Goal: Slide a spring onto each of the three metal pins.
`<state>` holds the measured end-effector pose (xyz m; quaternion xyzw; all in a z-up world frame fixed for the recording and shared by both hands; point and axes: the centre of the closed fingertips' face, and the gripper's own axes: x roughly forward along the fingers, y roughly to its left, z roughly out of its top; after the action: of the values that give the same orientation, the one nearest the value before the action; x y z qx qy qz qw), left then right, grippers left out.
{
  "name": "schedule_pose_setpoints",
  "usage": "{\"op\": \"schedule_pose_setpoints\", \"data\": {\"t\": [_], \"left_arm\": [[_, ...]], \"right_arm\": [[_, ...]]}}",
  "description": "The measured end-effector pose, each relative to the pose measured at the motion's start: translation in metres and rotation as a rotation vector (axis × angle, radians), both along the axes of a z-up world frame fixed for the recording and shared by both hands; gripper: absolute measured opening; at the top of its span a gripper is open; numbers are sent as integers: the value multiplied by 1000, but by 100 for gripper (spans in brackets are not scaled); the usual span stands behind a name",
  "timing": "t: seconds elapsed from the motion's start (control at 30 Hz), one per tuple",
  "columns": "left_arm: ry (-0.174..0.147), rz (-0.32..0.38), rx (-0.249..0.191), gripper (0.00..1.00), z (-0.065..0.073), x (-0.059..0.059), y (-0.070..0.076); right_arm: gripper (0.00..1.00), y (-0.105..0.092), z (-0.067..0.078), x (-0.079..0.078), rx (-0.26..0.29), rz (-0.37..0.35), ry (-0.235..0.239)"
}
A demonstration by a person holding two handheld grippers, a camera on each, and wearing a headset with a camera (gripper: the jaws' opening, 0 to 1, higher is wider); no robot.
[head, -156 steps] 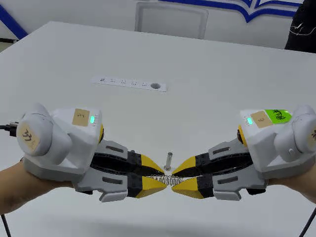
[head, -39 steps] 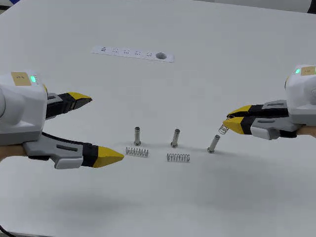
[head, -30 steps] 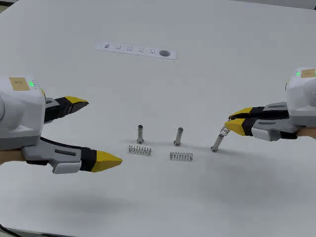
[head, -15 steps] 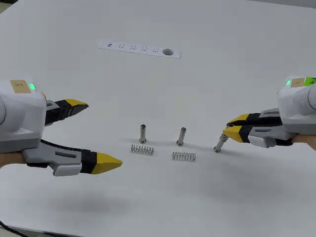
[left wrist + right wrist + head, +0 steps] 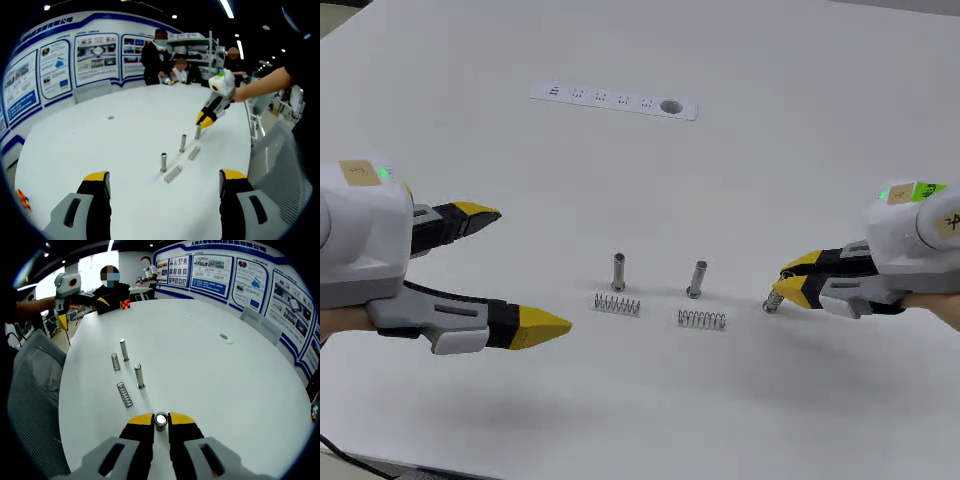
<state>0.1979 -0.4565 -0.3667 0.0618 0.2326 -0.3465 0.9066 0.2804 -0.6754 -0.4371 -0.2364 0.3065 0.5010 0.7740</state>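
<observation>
Third spring: we see it [image 5: 774, 296] around the right pin [image 5: 771, 303], which stands on the white table [image 5: 650, 410].
Pin top: in the right gripper view, its round metal head sits squarely between the two yellow tips.
Right tool: it [image 5: 786, 280] is clenched on the third spring. It is held low over the table and reaches in from the right, with its jaws pointing left.
Loose springs: the left spring [image 5: 617, 304] lies flat just in front of the left pin [image 5: 618, 271]. The middle spring [image 5: 703, 319] lies flat just in front of the middle pin [image 5: 697, 279]. Both of these pins stand upright and bare.
Left tool: it [image 5: 530, 268] is released, with its jaws spread wide. We hold it above the table at the left, pointing toward the pins and well apart from them.
Far side: a white power strip [image 5: 615, 100] lies flat.
</observation>
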Motion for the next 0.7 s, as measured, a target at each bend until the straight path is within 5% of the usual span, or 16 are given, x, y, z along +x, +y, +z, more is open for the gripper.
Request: {"op": "schedule_pose_setpoints", "data": {"t": [0.7], "left_arm": [[7, 0, 1, 92, -2, -2, 2]], "right_arm": [[14, -2, -13, 6, -38, -16, 2]]}}
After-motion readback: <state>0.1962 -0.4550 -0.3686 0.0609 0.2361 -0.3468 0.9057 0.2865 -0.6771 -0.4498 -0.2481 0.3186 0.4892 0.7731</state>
